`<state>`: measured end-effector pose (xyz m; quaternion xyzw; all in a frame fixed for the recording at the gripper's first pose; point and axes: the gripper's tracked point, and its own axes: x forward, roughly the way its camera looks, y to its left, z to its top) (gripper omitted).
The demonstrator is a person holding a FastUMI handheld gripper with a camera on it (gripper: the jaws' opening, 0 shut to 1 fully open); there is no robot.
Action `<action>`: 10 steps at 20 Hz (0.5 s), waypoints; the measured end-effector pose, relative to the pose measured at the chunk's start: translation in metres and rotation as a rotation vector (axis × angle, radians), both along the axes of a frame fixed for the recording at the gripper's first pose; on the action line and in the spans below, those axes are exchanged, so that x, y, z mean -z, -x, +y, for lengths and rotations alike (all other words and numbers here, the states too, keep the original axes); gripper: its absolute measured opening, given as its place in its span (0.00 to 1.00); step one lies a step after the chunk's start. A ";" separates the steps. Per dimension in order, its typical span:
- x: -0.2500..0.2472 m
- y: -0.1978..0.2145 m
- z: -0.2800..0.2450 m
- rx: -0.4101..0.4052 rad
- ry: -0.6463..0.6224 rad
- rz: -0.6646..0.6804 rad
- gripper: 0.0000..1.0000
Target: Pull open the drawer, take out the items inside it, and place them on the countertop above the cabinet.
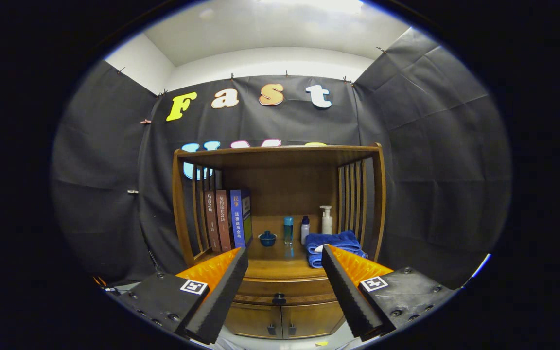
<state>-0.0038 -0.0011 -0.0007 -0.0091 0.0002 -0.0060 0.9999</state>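
Observation:
A wooden cabinet stands ahead of me against the booth wall. Its drawer (280, 291) is closed, with a small dark knob (279, 298) in the middle of its front, between my two fingers and some way beyond them. My gripper (285, 257) is open, with nothing between its fingers, held in front of the cabinet at drawer height. The countertop (280, 267) lies just above the drawer, bare at its front. What is inside the drawer is hidden.
On the countertop sit three upright books (226, 218) at the left, a small blue bowl (267, 238), two small bottles (288, 230), a pump bottle (327, 219) and folded blue towels (333, 245) at the right. A slatted shelf frame (280, 150) roofs it. Two small doors (282, 321) lie below the drawer.

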 end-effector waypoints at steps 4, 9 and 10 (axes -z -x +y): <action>0.010 -0.005 0.001 -0.004 0.008 0.018 0.98; 0.040 -0.020 0.001 -0.004 -0.001 0.059 0.98; 0.048 -0.024 0.002 -0.004 0.000 0.072 0.98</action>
